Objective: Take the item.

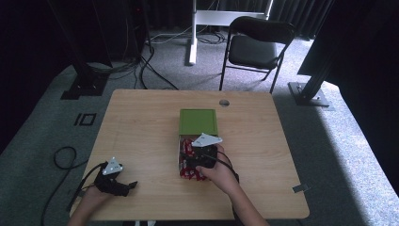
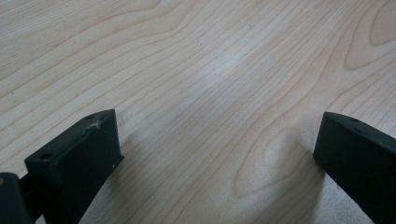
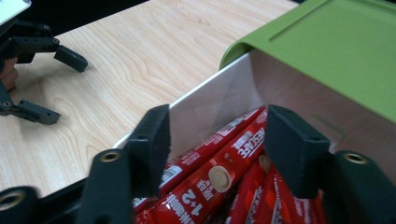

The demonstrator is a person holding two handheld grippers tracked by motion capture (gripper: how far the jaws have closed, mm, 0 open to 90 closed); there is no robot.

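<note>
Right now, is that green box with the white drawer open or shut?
Open: the white drawer is slid out of the green box, showing red sachets inside.

Bare wood lies open across the left half and the far right of the pale wooden counter (image 1: 141,122), so a hand can cross there freely. Mid-counter, the white pull-out drawer (image 3: 210,105) of red stick sachets (image 3: 219,179) is open from above, but the flat green lid-like box top (image 1: 198,121) roofs its far end. The left gripper (image 1: 123,187) sits at the near-left edge, bare wood between its parted jaws. The right gripper (image 3: 217,140) occupies the drawer mouth.
</note>
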